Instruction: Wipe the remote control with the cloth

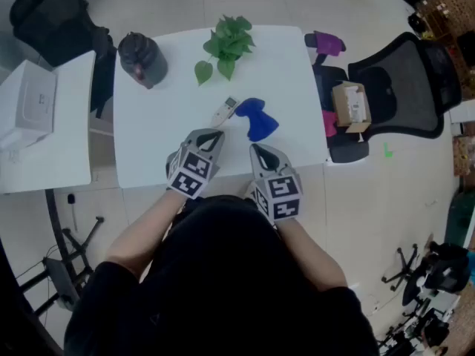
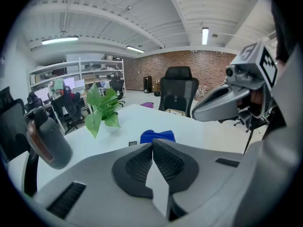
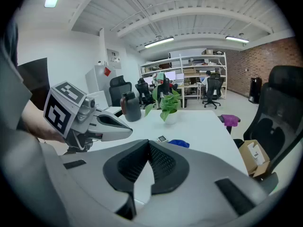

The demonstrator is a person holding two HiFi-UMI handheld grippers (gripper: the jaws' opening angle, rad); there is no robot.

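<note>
Left gripper (image 1: 214, 134) is hovering over the near part of the white table (image 1: 148, 162), its jaws pressed together with nothing between them. Right gripper (image 1: 257, 149) is hanging just beside it, likewise closed tight and empty (both are tilting forward and down, tips aimed toward the middle of the table). The person's bare forearms are reaching in from the bottom of the head view.

Remote control (image 1: 225, 111) is lying flat on the table, a small light-coloured bar sitting just beyond the left gripper's tip. Neither gripper is touching it. Blue cloth (image 1: 257, 121) is lying crumpled right next to the remote, on its right side; whether the two are touching is hard to tell. The cloth is sitting ahead of the right gripper, with a strip of bare table showing between them.

Farther back, a leafy green plant (image 1: 227, 44) is standing near the far edge, and a dark bottle (image 1: 142, 59) is standing toward the far left corner, well apart from the remote. A black office chair (image 1: 408, 87) is standing off the table's right side, carrying a cardboard box (image 1: 351, 104) on its seat.
</note>
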